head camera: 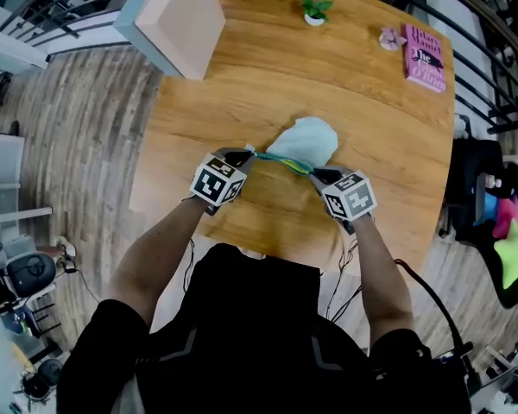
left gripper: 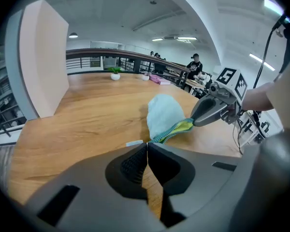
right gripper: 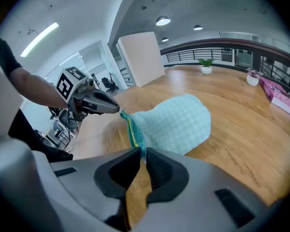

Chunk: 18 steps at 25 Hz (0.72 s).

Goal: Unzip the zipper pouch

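A pale blue zipper pouch (head camera: 306,140) is stretched between both grippers over the round wooden table (head camera: 242,76). Its green-yellow zipper edge (head camera: 291,163) runs from one gripper to the other. My left gripper (head camera: 249,153) is shut on the zipper's left end; in the left gripper view the jaws (left gripper: 147,144) meet on it, with a small pale tab (left gripper: 134,142) beside them. My right gripper (head camera: 316,177) is shut on the zipper's right end (right gripper: 135,135). The pouch's body (right gripper: 176,122) bulges away from me. Each gripper view shows the other gripper: the right one (left gripper: 194,122), the left one (right gripper: 120,110).
At the table's far side are a small potted plant (head camera: 315,12), a little pink object (head camera: 390,38) and a pink book (head camera: 424,56). A tall pale board (head camera: 177,20) stands at the table's left edge. A chair with bright soft items (head camera: 509,231) is off to the right.
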Tool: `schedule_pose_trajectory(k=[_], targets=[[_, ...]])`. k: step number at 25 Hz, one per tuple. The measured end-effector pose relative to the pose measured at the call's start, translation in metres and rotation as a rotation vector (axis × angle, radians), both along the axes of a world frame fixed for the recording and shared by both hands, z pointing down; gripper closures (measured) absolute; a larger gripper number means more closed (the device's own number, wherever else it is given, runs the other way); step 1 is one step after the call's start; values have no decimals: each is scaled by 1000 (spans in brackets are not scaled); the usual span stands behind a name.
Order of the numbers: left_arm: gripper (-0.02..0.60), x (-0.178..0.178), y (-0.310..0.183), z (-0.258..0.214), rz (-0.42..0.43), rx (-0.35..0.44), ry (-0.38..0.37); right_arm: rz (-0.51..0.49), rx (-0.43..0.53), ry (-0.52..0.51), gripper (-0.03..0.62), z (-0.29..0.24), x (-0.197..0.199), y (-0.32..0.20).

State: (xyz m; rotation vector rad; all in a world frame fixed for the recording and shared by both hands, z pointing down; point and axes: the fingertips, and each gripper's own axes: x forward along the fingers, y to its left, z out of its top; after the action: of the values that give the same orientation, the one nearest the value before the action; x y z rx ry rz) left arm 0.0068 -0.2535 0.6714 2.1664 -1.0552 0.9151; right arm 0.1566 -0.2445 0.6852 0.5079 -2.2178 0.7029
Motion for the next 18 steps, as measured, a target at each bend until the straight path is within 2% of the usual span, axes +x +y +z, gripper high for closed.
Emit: schedule_pose_trajectory(k=[8,15,18], targets=[[551,0,14,29,34,-67,-7,7,-93,62,544,28,-2,25],[551,2,15,34,35,-64,-18,53,-141,95,541,34,-1,28],[551,2,10,37,41,-73,-9,94,-176,67,539,37,-1,25]])
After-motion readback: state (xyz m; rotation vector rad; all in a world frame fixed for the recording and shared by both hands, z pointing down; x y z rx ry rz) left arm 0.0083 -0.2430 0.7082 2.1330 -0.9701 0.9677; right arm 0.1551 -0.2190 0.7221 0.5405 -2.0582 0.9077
